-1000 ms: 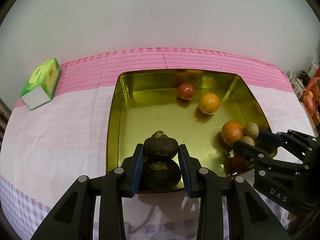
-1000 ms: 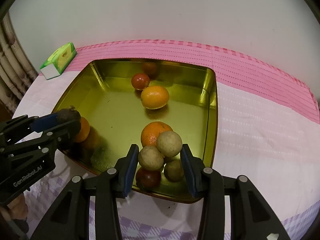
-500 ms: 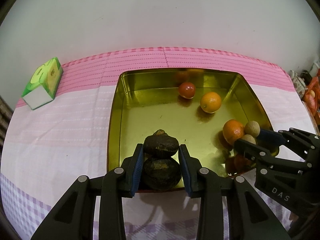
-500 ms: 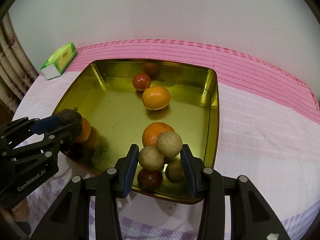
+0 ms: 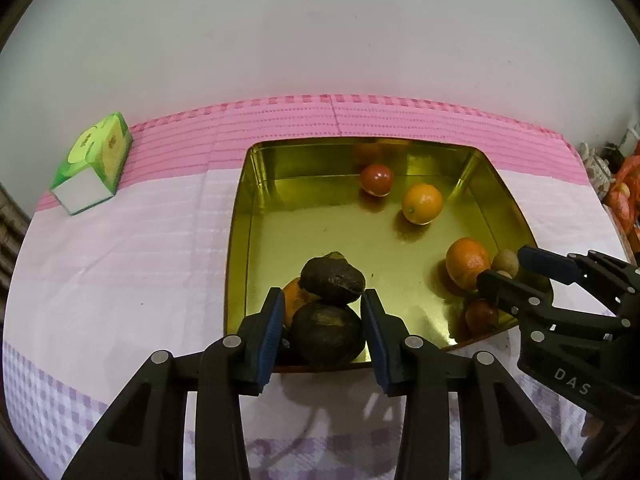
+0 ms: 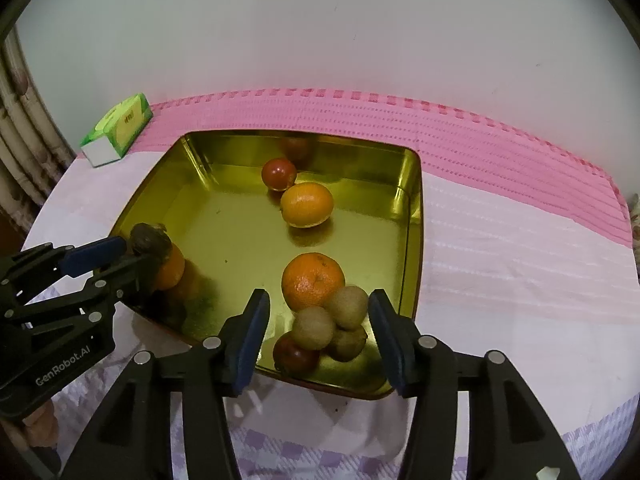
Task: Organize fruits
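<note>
A gold metal tray (image 5: 240, 248) (image 6: 412, 216) holds the fruit. My left gripper (image 5: 323, 312) is open at the tray's near left corner; a dark brown fruit (image 5: 332, 280) lies between its tips, on another dark fruit (image 5: 326, 334) beside an orange (image 5: 294, 300). My right gripper (image 6: 318, 322) is open at the near right corner around two brown longans (image 6: 346, 306) (image 6: 312, 328), over a red fruit (image 6: 294, 356) and a third longan (image 6: 348, 344). An orange (image 6: 312, 280) sits just beyond. A tomato (image 5: 376, 179) and an orange (image 5: 422, 204) lie at the tray's back.
A green tissue box (image 5: 92, 164) (image 6: 118, 132) stands on the pink checked tablecloth (image 5: 120, 264) at the far left. A white wall (image 5: 320, 28) rises behind the table. Bags lie past the table's right edge (image 5: 624, 184).
Both grippers have opened wider and let go of their fruit. The dark fruit has settled lower, and an orange now shows beside it. The longans rest in the tray.
</note>
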A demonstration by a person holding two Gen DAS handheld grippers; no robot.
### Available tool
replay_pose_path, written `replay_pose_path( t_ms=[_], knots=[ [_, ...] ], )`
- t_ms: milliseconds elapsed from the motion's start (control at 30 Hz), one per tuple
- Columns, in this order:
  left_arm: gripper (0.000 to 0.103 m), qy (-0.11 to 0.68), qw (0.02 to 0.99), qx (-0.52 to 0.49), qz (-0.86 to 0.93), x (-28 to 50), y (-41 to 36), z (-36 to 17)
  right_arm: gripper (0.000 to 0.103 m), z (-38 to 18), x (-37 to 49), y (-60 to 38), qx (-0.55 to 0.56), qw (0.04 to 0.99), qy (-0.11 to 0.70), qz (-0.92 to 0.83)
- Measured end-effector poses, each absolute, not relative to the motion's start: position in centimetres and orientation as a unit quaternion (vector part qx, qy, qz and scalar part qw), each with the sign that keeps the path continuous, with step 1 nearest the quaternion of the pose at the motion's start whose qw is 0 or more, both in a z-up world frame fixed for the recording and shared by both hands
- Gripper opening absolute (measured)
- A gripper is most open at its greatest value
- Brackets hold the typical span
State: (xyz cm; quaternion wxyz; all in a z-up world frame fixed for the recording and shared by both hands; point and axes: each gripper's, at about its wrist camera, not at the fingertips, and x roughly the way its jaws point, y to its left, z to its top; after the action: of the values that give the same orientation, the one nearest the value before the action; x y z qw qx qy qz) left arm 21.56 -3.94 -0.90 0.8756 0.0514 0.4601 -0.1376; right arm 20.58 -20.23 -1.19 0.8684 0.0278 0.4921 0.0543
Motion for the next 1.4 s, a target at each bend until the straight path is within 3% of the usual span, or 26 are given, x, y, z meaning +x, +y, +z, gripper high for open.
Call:
replay_pose_path(
  t_ms=[1000, 1167, 1400],
  knots=[
    [0.049, 0.456, 0.885, 0.036, -0.088, 14.3, -0.1, 0.3, 0.089, 2.0, 12.4, -18.5, 0.038, 0.876, 0.478, 0.041],
    [0.050, 0.459, 0.885, 0.031, -0.078, 13.4, 0.1, 0.0, 0.102, 2.3, 11.6, -18.0, 0.034, 0.880, 0.473, 0.032],
    [0.050, 0.460, 0.884, 0.037, -0.071, 12.8, -0.2, -0.5, 0.102, 1.7, 11.0, -18.2, 0.024, 0.880, 0.474, 0.024]
  ],
)
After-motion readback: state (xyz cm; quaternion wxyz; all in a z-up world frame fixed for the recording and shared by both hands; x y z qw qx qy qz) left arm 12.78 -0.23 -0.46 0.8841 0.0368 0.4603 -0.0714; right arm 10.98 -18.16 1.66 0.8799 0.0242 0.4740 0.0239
